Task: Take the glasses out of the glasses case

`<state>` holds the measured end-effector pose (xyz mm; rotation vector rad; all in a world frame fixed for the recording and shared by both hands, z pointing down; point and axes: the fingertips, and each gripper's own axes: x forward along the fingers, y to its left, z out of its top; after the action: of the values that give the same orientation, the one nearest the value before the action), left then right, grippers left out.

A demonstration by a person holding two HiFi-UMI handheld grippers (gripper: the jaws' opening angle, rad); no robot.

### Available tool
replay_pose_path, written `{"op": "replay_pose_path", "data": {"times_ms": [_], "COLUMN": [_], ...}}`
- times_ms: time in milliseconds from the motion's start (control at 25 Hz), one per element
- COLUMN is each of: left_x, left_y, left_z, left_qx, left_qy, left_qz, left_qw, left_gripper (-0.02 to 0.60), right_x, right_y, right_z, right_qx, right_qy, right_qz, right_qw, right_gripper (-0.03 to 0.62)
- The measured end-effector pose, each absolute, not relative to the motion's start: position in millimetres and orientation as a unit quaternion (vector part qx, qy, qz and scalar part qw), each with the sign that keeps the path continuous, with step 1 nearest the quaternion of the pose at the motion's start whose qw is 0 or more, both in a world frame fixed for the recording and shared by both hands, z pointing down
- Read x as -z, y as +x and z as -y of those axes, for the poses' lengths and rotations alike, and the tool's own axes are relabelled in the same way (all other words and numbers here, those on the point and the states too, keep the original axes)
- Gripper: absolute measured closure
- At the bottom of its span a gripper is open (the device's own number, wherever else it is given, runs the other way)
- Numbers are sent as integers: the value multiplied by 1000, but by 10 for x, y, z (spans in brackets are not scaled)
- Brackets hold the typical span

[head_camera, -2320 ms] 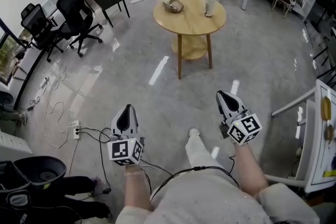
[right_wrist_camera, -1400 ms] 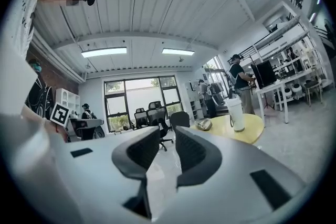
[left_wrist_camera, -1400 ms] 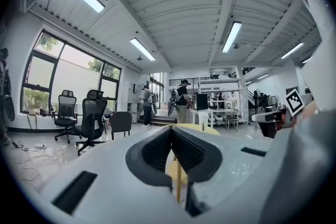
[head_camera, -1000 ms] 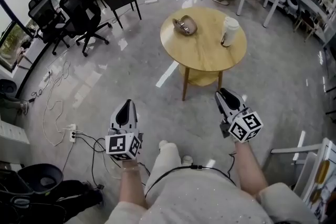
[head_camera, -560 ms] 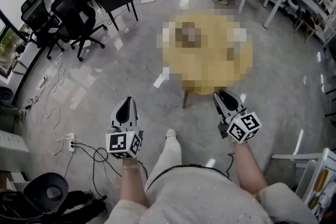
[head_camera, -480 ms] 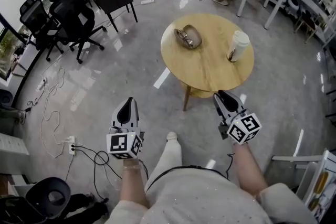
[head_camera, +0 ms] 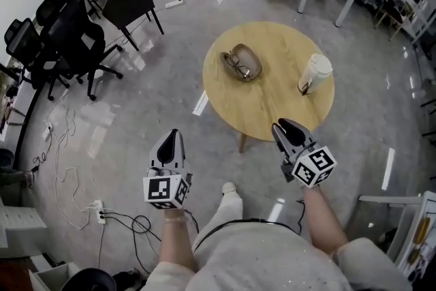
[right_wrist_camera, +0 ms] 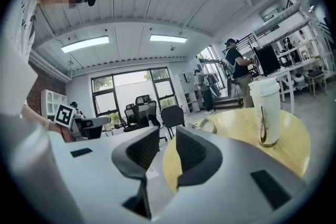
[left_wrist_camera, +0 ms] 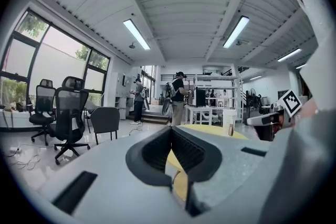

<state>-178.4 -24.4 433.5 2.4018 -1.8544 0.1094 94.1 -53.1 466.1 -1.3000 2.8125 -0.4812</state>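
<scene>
Glasses case (head_camera: 240,63) lies open on the left half of the round table (head_camera: 279,44), with the glasses (head_camera: 238,65) in it and untouched. A lidded cup (head_camera: 314,73) stands well apart on the table's right side.

Change: across the earlier head views the table sat far ahead. Now it is much closer, and the right gripper (head_camera: 281,127) overlaps its near edge. So the person has walked up; judged as approach only, with no reach begun.

The right gripper's own view has the case (right_wrist_camera: 207,125) ahead, beyond the jaws. Its jaws stand a narrow gap apart with nothing in them. The left gripper (head_camera: 169,138) hangs over the floor, short of the table, its pads meeting at the tips and empty.

Office chairs (head_camera: 68,31) stand far left.
</scene>
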Motion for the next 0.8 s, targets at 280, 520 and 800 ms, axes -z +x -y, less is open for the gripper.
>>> {"op": "replay_pose_path", "data": {"times_ms": [280, 520, 800], "left_x": [-4454, -4557, -4627], "left_y": [-1718, -1480, -1382], "left_z": [815, 1105, 1521], "left_qx": [-41, -41, -51], "left_qy": [814, 833, 832], "left_qz": [577, 547, 546], "left_qw": [58, 69, 77], "left_gripper": [578, 577, 578], "right_x": [-4736, -4757, -4929], "right_y": [844, 775, 724], "right_z": [917, 1163, 1618], "right_qx": [162, 169, 189], "right_qy": [-437, -435, -420], "right_qz": [-885, -884, -887], "right_qw": [-10, -19, -26], "right_gripper": [490, 490, 490]}}
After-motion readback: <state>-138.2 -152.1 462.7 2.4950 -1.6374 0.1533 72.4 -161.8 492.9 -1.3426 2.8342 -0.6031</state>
